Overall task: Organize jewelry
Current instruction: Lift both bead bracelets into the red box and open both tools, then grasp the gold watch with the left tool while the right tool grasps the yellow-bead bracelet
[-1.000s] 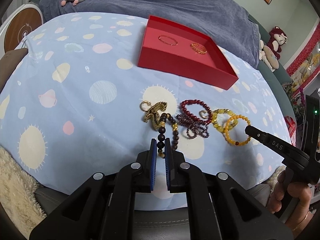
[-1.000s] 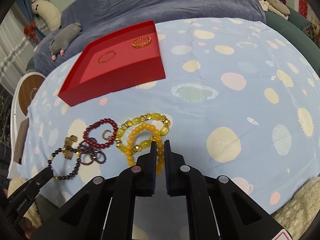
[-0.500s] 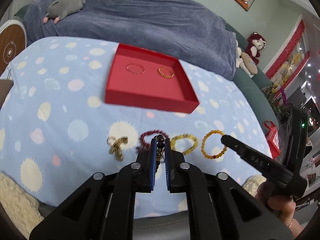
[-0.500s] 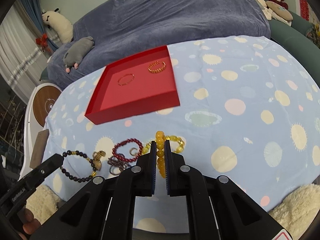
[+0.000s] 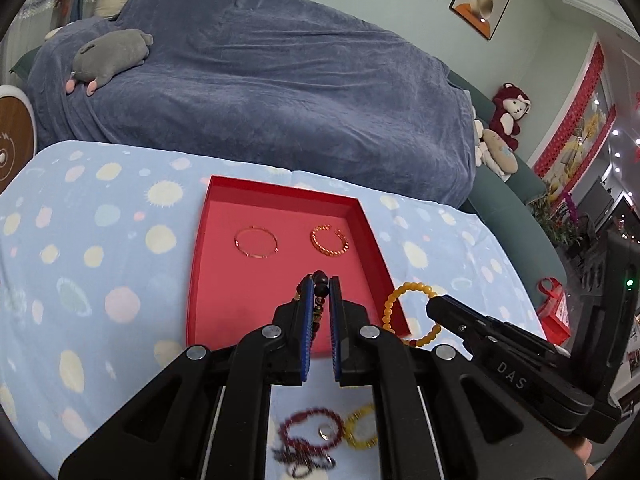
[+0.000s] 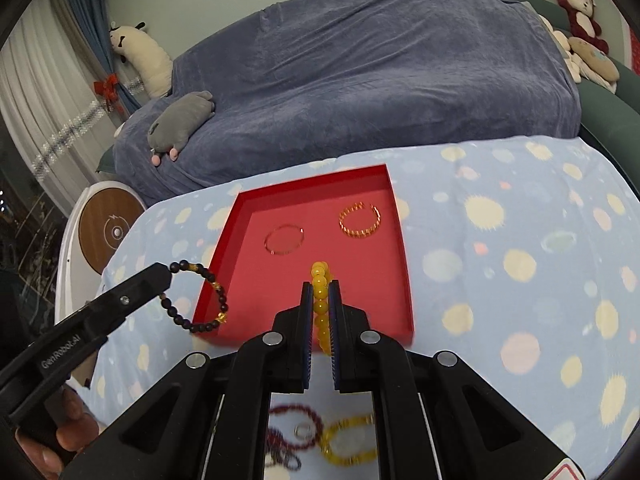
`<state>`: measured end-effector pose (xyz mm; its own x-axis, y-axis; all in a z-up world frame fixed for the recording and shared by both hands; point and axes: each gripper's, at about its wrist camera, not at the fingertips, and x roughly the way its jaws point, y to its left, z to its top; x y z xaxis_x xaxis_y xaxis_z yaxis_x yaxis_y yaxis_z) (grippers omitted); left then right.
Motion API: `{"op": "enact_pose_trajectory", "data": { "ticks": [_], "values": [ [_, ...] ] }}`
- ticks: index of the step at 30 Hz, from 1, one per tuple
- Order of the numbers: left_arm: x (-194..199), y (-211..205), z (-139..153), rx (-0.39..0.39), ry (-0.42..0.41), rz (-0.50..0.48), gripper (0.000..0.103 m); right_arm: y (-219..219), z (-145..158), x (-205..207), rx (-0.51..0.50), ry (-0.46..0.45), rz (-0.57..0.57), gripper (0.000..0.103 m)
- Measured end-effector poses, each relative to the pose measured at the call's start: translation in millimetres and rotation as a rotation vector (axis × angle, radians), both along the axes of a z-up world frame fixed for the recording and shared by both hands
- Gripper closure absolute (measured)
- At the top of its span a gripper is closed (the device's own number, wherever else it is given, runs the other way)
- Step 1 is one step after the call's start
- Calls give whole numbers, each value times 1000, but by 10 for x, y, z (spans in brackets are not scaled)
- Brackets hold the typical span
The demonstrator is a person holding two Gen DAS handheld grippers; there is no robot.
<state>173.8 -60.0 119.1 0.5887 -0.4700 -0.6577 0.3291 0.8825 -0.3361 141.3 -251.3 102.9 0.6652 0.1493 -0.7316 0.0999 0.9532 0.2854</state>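
Note:
A red tray (image 5: pixel 224 280) (image 6: pixel 256 296) lies on the spotted blue cloth. It holds a thin gold bangle (image 5: pixel 256 242) (image 6: pixel 284 239) and a twisted gold bracelet (image 5: pixel 330 241) (image 6: pixel 360 220). My left gripper (image 5: pixel 320 296) is shut on a dark beaded bracelet (image 5: pixel 320 280) (image 6: pixel 200 300), held above the tray's near edge. My right gripper (image 6: pixel 321 300) is shut on a yellow beaded bracelet (image 6: pixel 321 280) (image 5: pixel 404 312), also held above the tray's near side. A dark red bracelet (image 5: pixel 312 432) (image 6: pixel 296 420) and a yellow-green bracelet (image 5: pixel 362 426) (image 6: pixel 348 440) lie on the cloth below the grippers.
A sofa under a blue-grey blanket (image 5: pixel 260 80) stands behind the table with a grey plush toy (image 5: pixel 112 54) on it. A round wooden-topped device (image 6: pixel 110 228) sits at the left. A small ring (image 5: pixel 326 432) and a tangled dark chain (image 5: pixel 304 460) lie beside the red bracelet.
Both grippers have lifted their bracelets off the cloth and moved forward to above the red tray's near edge. The remaining jewelry now lies below and behind the fingers.

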Motion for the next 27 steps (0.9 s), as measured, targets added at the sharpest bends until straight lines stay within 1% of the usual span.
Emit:
{"op": "enact_pose_trajectory", "data": {
  "ticks": [7, 14, 15, 16, 17, 18, 19, 20, 21, 26, 27],
  "values": [
    [558, -67, -281, -35, 75, 19, 96, 25, -281, 597, 24, 58, 10, 96],
    [844, -107, -586, 18, 116, 53, 95, 31, -600, 962, -25, 128, 15, 95],
    [862, -103, -617, 28, 117, 62, 95, 25, -625, 985, -41, 131, 9, 94],
    [877, -88, -647, 37, 116, 75, 95, 15, -633, 984, -52, 129, 4, 89],
    [889, -79, -669, 43, 117, 84, 91, 11, -633, 976, -63, 129, -2, 86],
    [892, -51, -688, 49, 117, 97, 80, -1, -630, 963, -66, 128, -7, 77],
    [882, -14, -693, 56, 110, 121, 73, -19, -610, 928, -68, 119, -16, 69],
    [859, 28, -684, 58, 95, 143, 65, -35, -585, 881, -68, 106, -24, 66],
    [831, 56, -676, 58, 85, 151, 63, -54, -567, 832, -66, 99, -31, 65],
    [638, 193, -635, 81, 65, 154, 60, -119, -520, 561, -33, 88, -47, 64],
    [584, 216, -626, 88, 62, 155, 57, -121, -506, 515, -32, 87, -49, 64]
  ]
}}
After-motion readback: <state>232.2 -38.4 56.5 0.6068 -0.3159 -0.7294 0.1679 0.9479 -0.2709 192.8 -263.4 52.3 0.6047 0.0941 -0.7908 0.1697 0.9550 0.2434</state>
